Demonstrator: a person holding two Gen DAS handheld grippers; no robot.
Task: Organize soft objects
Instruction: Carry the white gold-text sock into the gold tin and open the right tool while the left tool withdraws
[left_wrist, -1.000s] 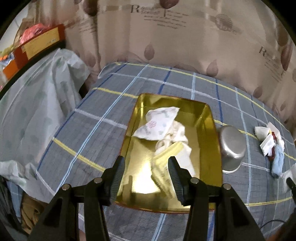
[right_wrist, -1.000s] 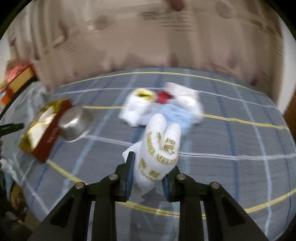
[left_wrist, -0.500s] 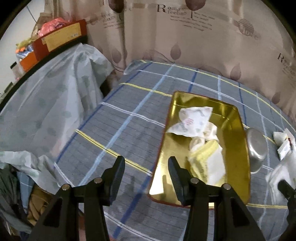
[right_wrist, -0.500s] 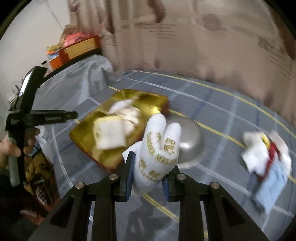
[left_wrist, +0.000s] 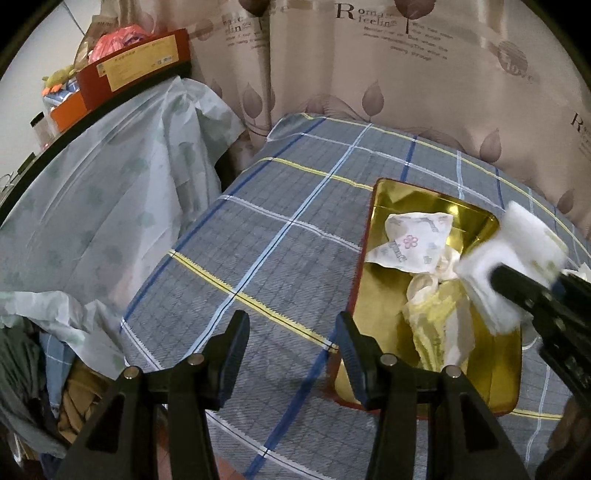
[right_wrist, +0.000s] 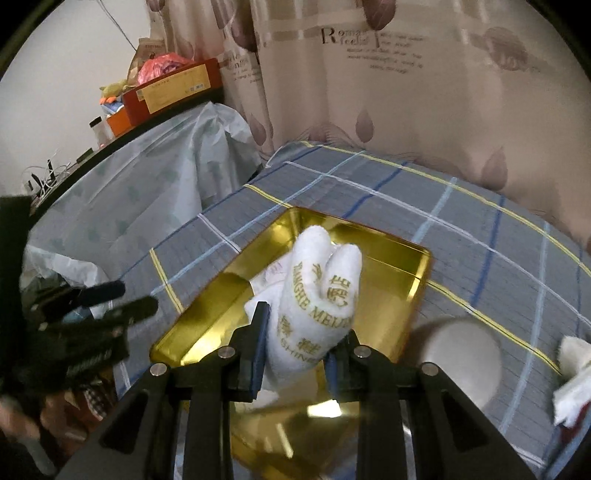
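Note:
My right gripper (right_wrist: 295, 339) is shut on a folded white towel with gold lettering (right_wrist: 317, 291) and holds it above the gold tray (right_wrist: 406, 258). In the left wrist view the same towel (left_wrist: 517, 258) hangs over the tray's (left_wrist: 391, 192) right side, held by the right gripper (left_wrist: 532, 291). The tray holds a white printed packet (left_wrist: 413, 240) and yellow and white cloths (left_wrist: 439, 325). My left gripper (left_wrist: 291, 343) is open and empty, above the checked tablecloth left of the tray.
A metal bowl (right_wrist: 461, 354) lies upside down right of the tray. More white cloths (right_wrist: 572, 376) lie at the far right. A plastic-covered shelf (left_wrist: 92, 184) with boxes stands at the left. A leaf-print curtain (left_wrist: 406, 74) hangs behind the table.
My right gripper has carried the towel left from the cloth pile to above the tray. My left gripper has drawn back to the left, off the tray.

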